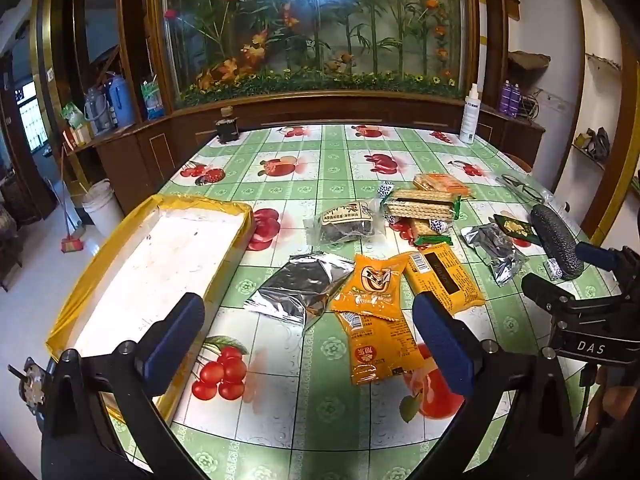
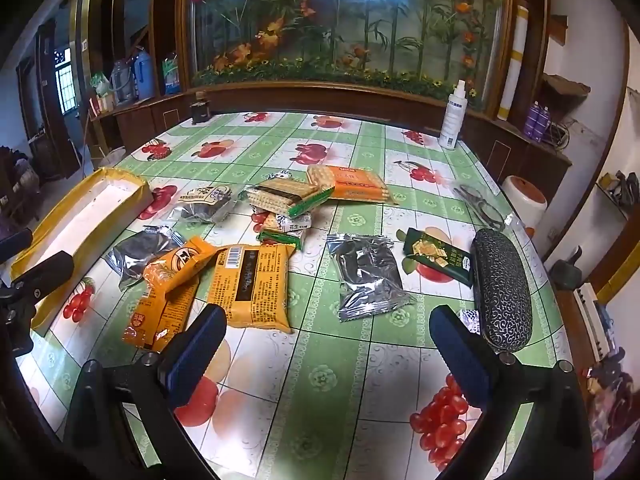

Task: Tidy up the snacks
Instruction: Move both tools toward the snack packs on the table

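Note:
Several snack packets lie scattered on the fruit-print table. An orange packet (image 1: 372, 292) overlaps another orange packet (image 1: 382, 350), with a flat orange pack (image 1: 444, 276) and a silver foil bag (image 1: 298, 288) beside them. Farther back lie a wafer pack (image 1: 420, 204), an orange cracker pack (image 1: 442, 184) and a dark snack bag (image 1: 346, 222). A yellow-rimmed tray (image 1: 160, 256) with a white floor sits at the left. My left gripper (image 1: 312, 344) hovers open over the orange packets. My right gripper (image 2: 328, 352) hangs open above bare tablecloth, near the flat orange pack (image 2: 254, 284) and a second foil bag (image 2: 368, 272).
A black glasses case (image 2: 502, 292) lies at the right edge, with a green packet (image 2: 438, 256) and folded spectacles (image 2: 480, 204) near it. A white spray bottle (image 2: 454, 118) and a dark jar (image 1: 227, 126) stand at the table's far side. A wooden cabinet runs behind.

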The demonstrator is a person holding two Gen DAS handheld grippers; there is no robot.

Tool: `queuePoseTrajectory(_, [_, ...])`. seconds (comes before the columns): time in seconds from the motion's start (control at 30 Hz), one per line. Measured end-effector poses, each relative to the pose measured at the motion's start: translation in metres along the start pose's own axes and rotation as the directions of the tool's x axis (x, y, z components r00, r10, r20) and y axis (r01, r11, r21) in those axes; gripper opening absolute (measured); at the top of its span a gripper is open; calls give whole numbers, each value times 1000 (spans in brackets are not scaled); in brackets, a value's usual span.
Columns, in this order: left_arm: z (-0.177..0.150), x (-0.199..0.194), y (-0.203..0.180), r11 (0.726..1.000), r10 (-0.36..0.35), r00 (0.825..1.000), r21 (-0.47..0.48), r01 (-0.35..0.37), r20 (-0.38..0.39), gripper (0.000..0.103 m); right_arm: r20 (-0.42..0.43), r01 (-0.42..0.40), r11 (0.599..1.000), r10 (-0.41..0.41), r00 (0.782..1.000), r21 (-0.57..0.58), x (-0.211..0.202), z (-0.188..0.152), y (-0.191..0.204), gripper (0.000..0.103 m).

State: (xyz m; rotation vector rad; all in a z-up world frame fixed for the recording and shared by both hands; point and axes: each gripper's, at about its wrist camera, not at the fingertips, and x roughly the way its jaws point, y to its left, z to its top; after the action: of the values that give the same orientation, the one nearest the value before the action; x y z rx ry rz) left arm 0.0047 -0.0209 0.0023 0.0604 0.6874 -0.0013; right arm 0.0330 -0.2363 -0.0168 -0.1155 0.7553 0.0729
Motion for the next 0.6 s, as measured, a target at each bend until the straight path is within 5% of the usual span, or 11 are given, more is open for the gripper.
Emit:
queuePoseTrajectory(0.37, [1, 1, -1, 1000, 19, 1000, 0, -19, -3, 103, 61, 145, 989, -143, 988, -40, -13, 7, 7, 102])
queuePoseTrajectory(0.6, [1, 1, -1, 1000, 18, 1000, 3, -18, -2, 103, 71, 154, 988, -152, 986, -25, -17, 8, 5, 102])
